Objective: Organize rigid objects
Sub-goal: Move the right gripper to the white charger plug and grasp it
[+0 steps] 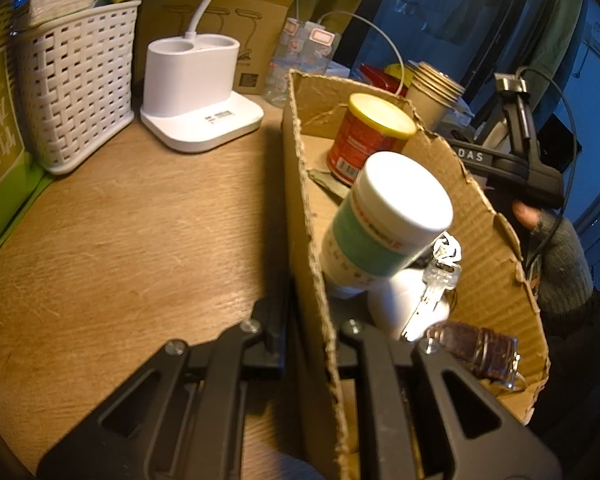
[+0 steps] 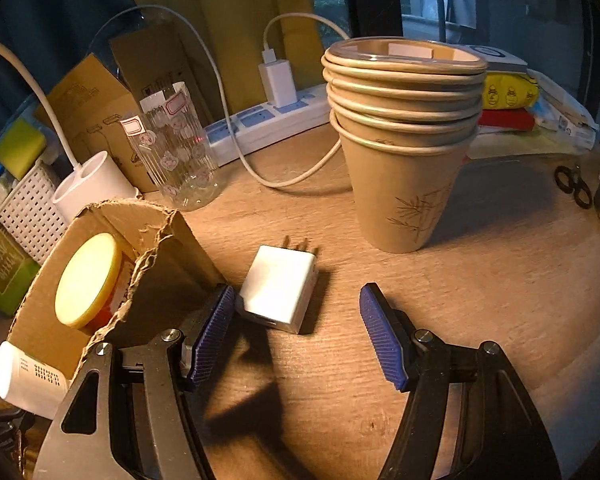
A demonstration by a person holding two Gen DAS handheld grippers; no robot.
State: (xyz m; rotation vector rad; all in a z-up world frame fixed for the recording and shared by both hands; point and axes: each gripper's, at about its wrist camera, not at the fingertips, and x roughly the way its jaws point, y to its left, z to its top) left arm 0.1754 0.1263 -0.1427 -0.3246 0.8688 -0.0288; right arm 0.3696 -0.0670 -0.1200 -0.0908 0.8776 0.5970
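Note:
My left gripper (image 1: 314, 330) is shut on the near wall of a torn cardboard box (image 1: 300, 208). Inside the box lie a red can with a yellow lid (image 1: 364, 136), a white bottle with a teal label (image 1: 384, 224), a bunch of keys (image 1: 436, 284) and a brown strap-like item (image 1: 476, 346). In the right wrist view a white charger plug (image 2: 278, 292) rests on the wooden table just right of the box (image 2: 160, 264). My right gripper (image 2: 296, 296) stands open low over the plug, its left blue pad (image 2: 212, 332) close to the plug's side, not pressing.
A stack of paper cups (image 2: 404, 140) stands behind the plug. Also around are a stickered glass (image 2: 172, 152), a power strip (image 2: 268, 120) with a cable, a white lamp base (image 1: 196, 92), a white basket (image 1: 76, 80), and scissors (image 2: 572, 186) at far right. A gloved hand (image 1: 560, 256) shows beyond the box.

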